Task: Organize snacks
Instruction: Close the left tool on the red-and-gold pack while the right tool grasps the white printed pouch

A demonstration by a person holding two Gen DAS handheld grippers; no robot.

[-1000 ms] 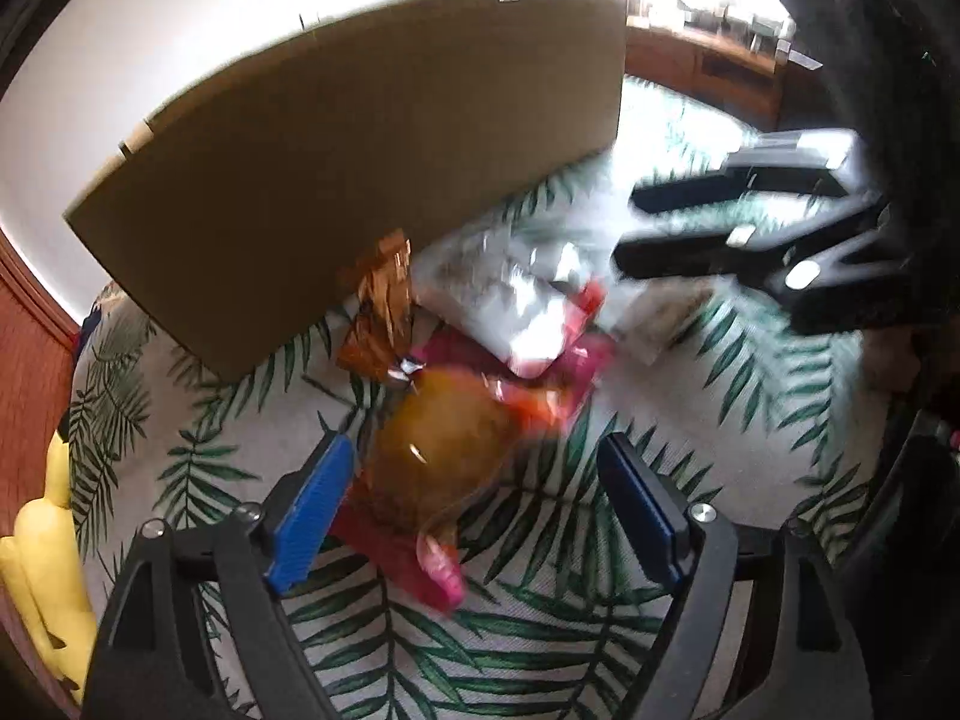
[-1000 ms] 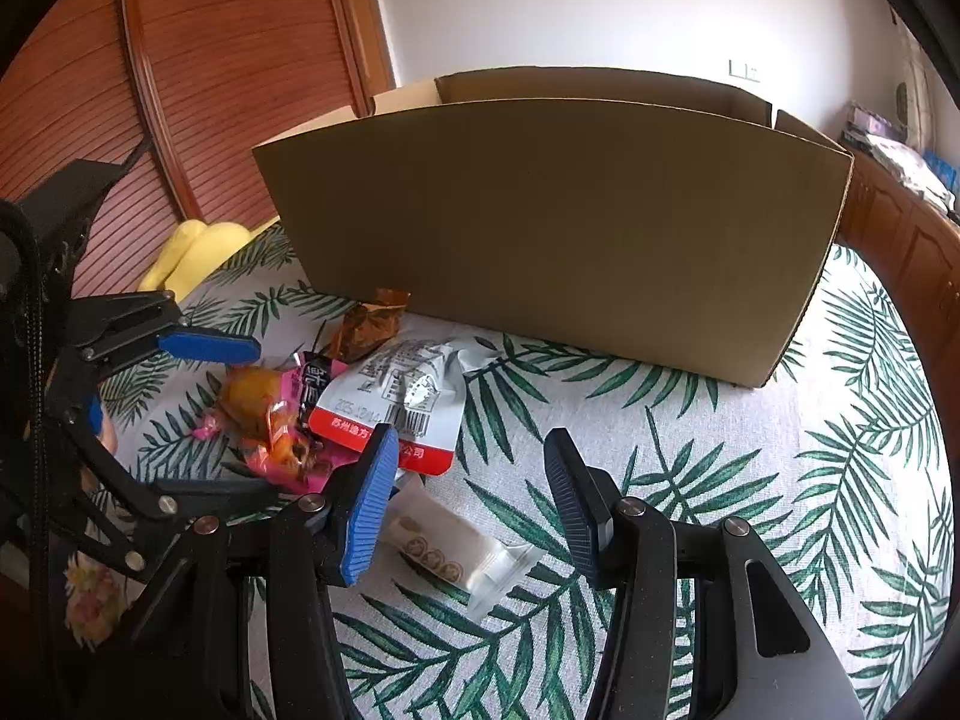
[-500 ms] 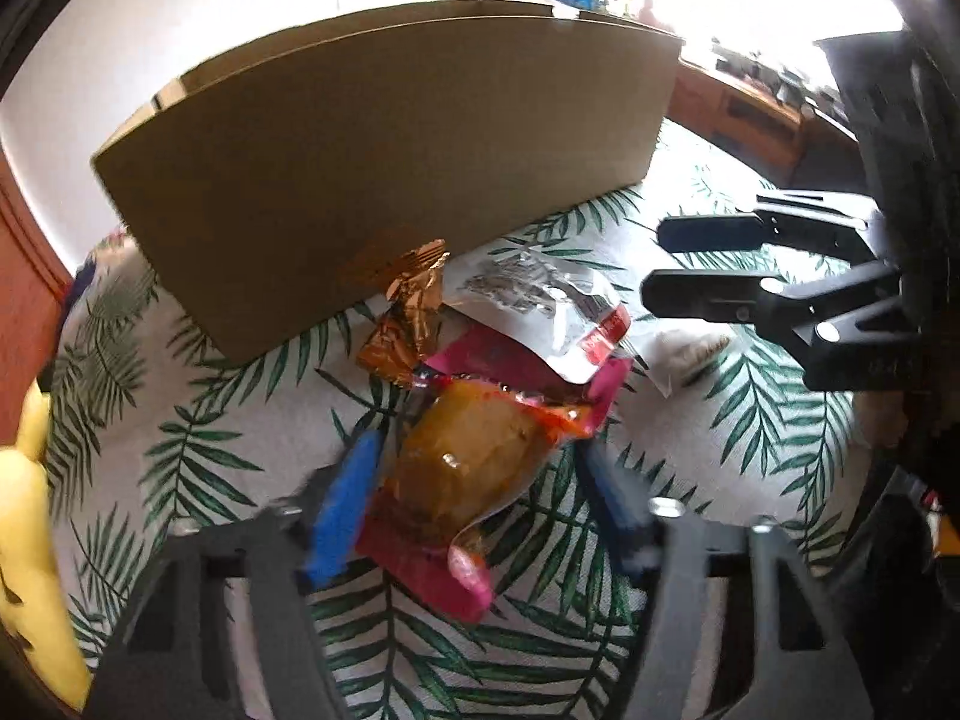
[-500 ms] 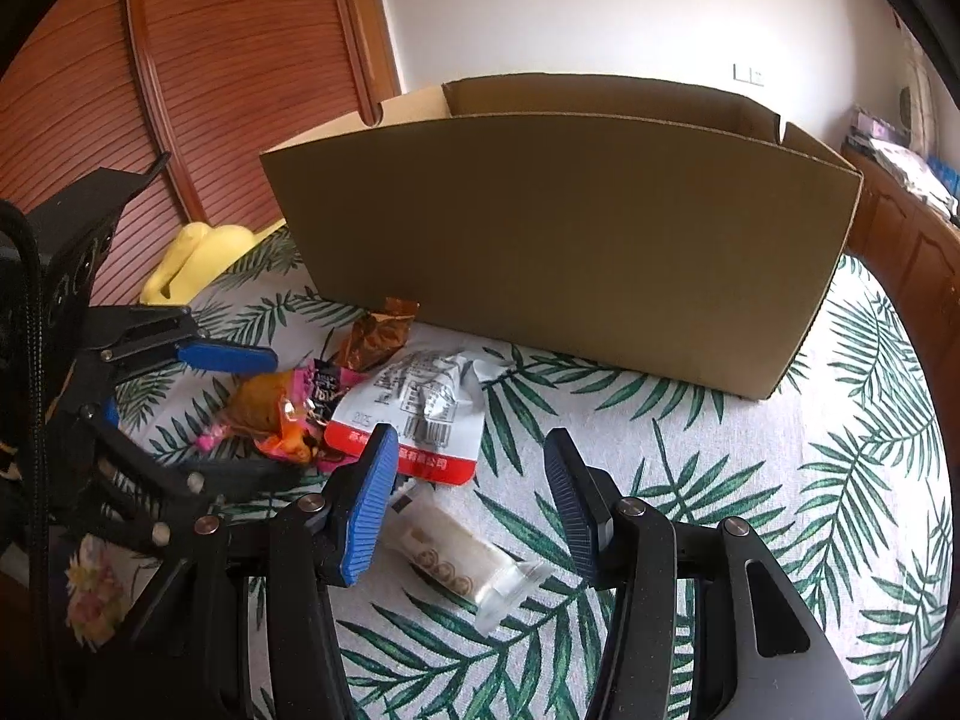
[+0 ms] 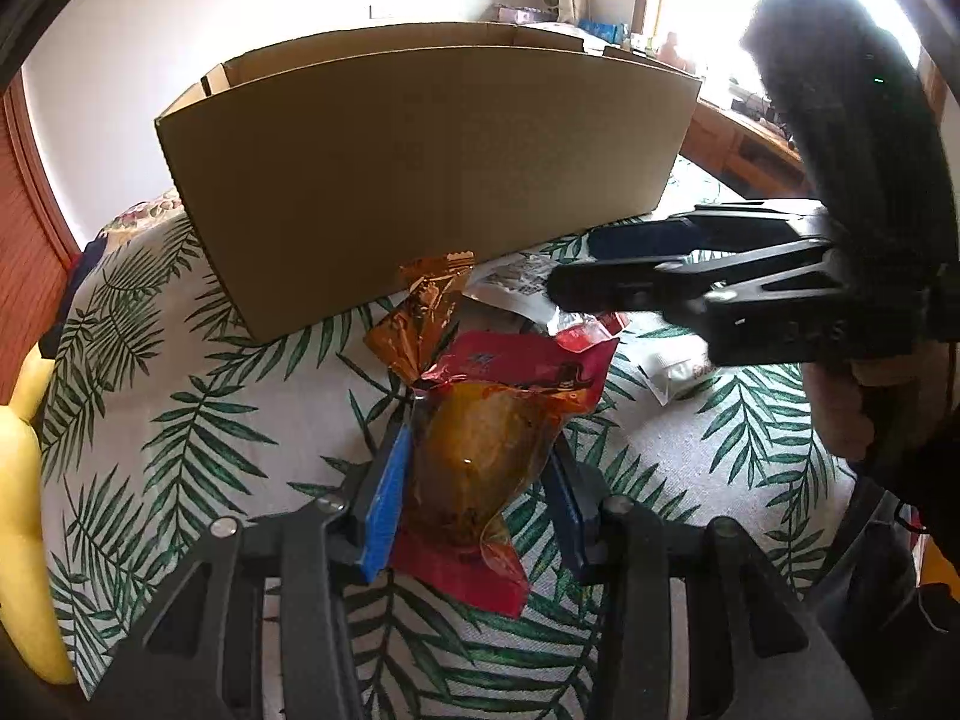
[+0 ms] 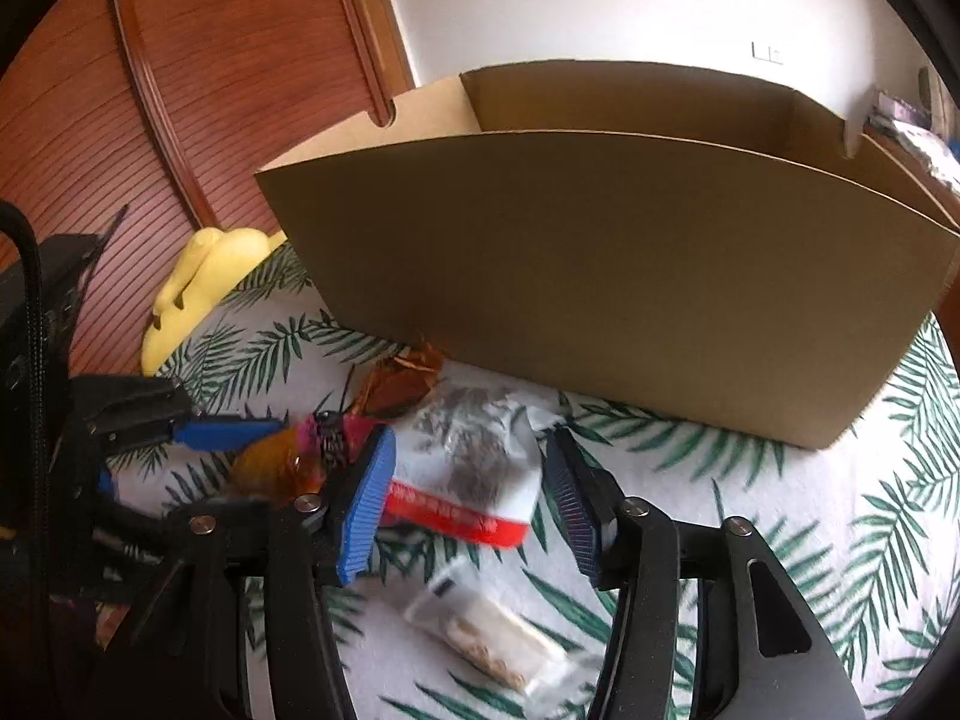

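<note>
A large open cardboard box stands on the palm-leaf tablecloth. In front of it lies a pile of snacks. My left gripper is shut on a red-and-orange snack pouch, also seen in the right wrist view. My right gripper is open with its fingers on either side of a white-and-red packet; it reaches in from the right in the left wrist view. A brown foil wrapper lies against the box. A clear biscuit pack lies under the right gripper.
A yellow plush toy lies at the table's left edge. A wooden slatted door stands behind it. Wooden furniture with clutter sits beyond the box on the right.
My left gripper has closed onto the red-and-orange pouch. My right gripper has moved forward from over the biscuit pack to straddle the white-and-red packet, nearer the box.
</note>
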